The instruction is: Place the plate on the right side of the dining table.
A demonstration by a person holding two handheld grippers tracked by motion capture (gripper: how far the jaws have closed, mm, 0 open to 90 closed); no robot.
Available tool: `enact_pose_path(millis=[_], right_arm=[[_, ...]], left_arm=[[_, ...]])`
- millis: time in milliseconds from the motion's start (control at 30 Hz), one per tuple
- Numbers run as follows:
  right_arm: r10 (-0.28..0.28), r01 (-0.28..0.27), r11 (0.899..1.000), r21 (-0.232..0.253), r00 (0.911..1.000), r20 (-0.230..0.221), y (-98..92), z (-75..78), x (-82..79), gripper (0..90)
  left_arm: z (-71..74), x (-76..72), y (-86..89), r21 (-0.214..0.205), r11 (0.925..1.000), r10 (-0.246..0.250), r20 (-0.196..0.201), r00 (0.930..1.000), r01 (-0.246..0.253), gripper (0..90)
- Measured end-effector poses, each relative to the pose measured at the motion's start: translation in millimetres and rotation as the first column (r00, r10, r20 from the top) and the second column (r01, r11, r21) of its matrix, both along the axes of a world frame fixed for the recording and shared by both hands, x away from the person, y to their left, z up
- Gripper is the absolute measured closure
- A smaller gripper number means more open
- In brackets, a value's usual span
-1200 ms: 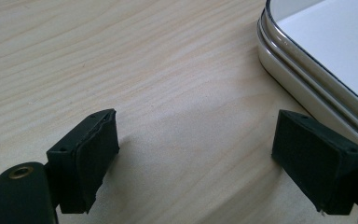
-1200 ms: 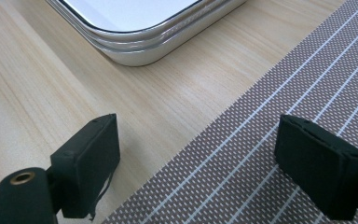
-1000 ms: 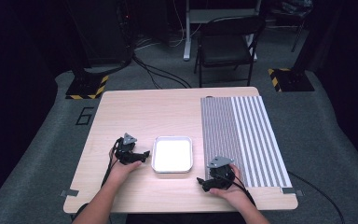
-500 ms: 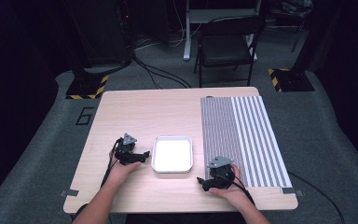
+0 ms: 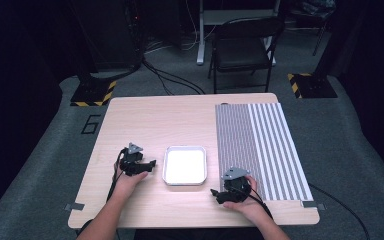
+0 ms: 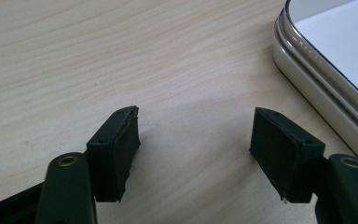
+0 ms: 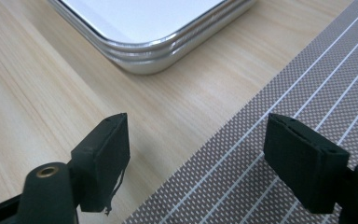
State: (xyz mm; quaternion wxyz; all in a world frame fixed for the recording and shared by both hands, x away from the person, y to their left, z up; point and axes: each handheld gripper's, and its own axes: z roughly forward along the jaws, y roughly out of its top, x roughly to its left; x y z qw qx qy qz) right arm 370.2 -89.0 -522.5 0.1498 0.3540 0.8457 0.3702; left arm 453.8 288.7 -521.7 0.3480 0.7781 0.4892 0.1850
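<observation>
A white tray with a metal rim lies near the front middle of the wooden table. My left gripper rests on the wood just left of the tray, jaws pointing at it. In the left gripper view its jaws stand apart over bare wood, with the tray rim at the right. My right gripper sits at the tray's front right corner, beside the striped mat. Its jaws straddle the mat's edge. Both pairs of jaws have just been closing, with nothing between them.
A black chair stands behind the table. Two stand bases with yellow and black stripes and cables lie on the grey floor. The striped mat covers the table's right third.
</observation>
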Motion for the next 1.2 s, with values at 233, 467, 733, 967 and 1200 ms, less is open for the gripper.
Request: enact_pose_path(millis=[233,467,733,967,1200], right_arm=[[-0.040,0.038,0.998,0.043,0.9988,0.028,-0.7,7.9,1.2,27.2],[-0.046,0.045,0.997,0.064,0.9988,0.012,-1.3,10.7,5.7,33.4],[-0.044,0.046,0.996,0.076,0.9988,-0.018,-0.8,15.3,6.9,41.4],[-0.014,0.022,0.994,0.111,0.9977,-0.067,-3.1,29.2,6.6,50.1],[-0.044,0.054,0.992,0.116,0.9948,-0.092,-9.0,39.9,12.3,53.9]], left_arm=[[4.5,-5.2,8.8,-0.039,0.9984,0.038,-0.033,0.9987,-0.039,36.1],[10.3,-12.6,10.3,-0.065,0.9969,0.041,-0.046,0.9981,-0.044,40.3],[16.3,-20.2,8.5,-0.135,0.9900,0.035,-0.050,0.9981,-0.042,45.4],[22.6,-25.8,5.5,-0.199,0.9795,0.022,-0.062,0.9978,-0.034,50.4],[39.3,-24.0,1.1,-0.224,0.9745,0.000,-0.054,0.9985,-0.013,48.8]])
